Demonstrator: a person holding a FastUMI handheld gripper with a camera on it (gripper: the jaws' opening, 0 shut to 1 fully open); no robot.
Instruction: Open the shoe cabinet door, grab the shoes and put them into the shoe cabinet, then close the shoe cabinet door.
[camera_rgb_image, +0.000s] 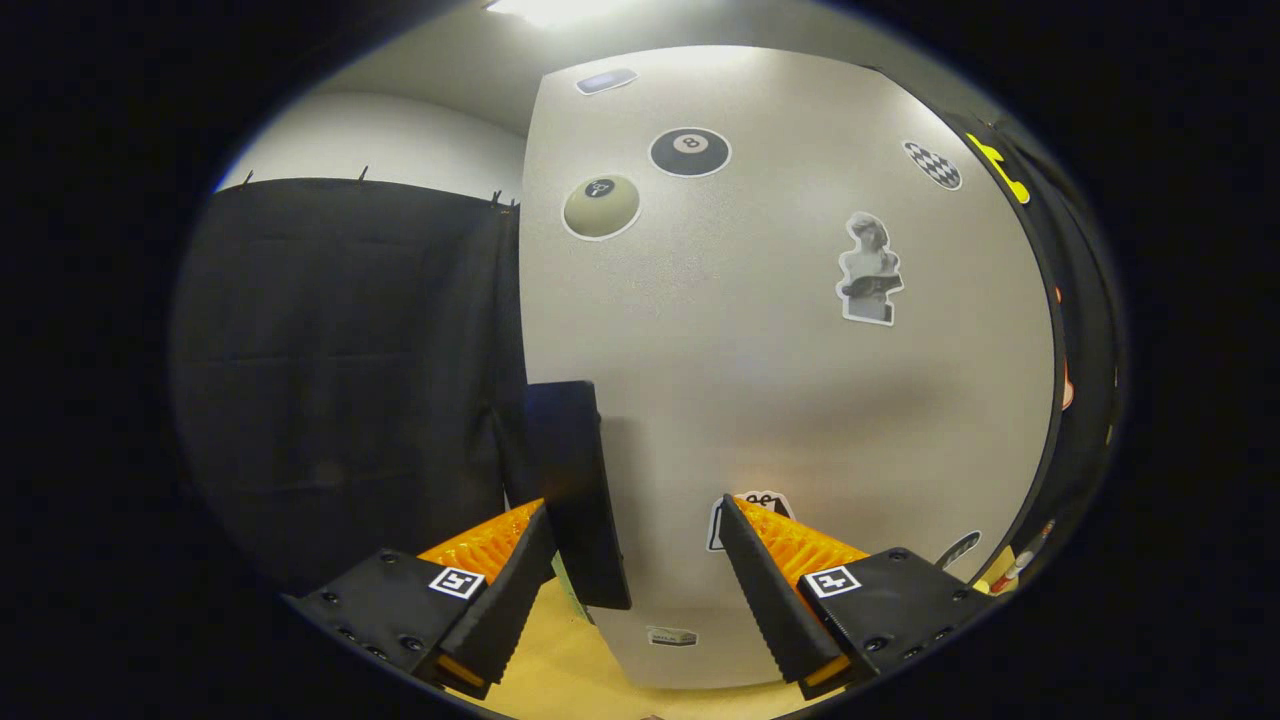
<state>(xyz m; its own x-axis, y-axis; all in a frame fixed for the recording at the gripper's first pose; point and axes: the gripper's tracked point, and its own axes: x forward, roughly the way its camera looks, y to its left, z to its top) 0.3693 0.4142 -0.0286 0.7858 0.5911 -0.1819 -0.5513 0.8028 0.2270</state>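
Note:
The shoe cabinet door (780, 380) is a tall white panel with several stickers, standing right in front of me. A black handle (572, 480) juts out at the door's left edge, low down. My gripper (632, 506) is open, and the handle stands between the two fingers, close by the left finger (520, 570) and well apart from the right finger (760, 580). Neither finger presses on the handle. I cannot tell whether the door is ajar.
Black cloth (340, 380) hangs to the left of the door as the booth's wall, and more of it runs along the right side. A light wooden floor (570, 660) shows below the fingers. A white wall and ceiling light are above.

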